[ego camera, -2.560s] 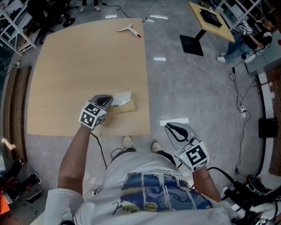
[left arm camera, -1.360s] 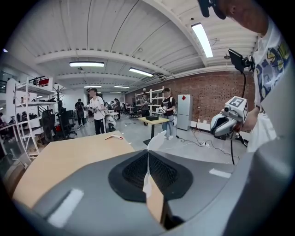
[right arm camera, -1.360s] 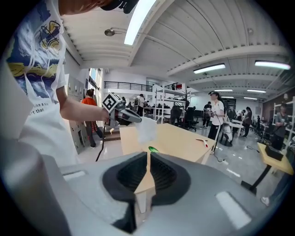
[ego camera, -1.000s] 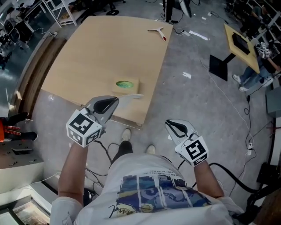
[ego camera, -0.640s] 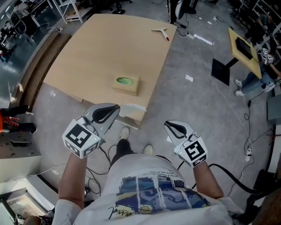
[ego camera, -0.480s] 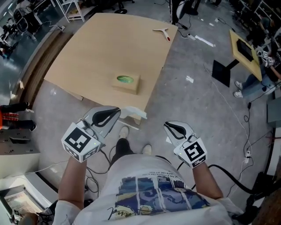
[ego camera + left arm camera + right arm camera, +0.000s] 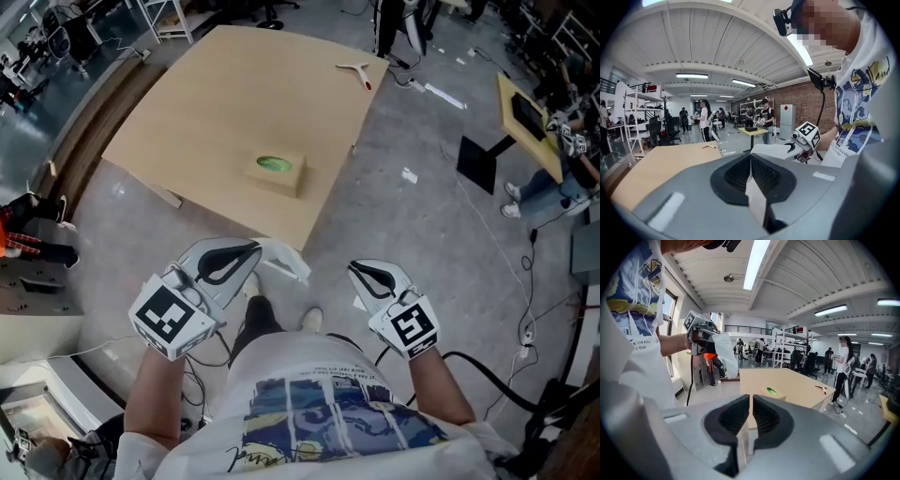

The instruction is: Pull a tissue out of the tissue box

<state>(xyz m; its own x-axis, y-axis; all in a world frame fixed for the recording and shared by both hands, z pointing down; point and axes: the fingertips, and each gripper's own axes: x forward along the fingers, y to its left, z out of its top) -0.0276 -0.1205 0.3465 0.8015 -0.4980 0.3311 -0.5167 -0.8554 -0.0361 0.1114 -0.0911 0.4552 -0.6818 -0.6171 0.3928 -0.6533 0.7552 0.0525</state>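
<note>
1. White tissue (image 7: 284, 260) is pinched in the left gripper (image 7: 251, 253), whose jaws are pressed together on it; the sheet trails loose over the floor.
2. The right gripper (image 7: 356, 273) is closed on nothing.
3. The tissue box (image 7: 278, 173) sits on the table (image 7: 206, 103), well apart from both grippers.
4. The pull looks done; what remains is probably to put the sheet down.
5. Both forearms are tucked near the torso, with the grippers aimed forward and slightly down.

Tan table (image 7: 178, 131) carries tissue box (image 7: 278, 174) and white tool (image 7: 355, 71).
</note>
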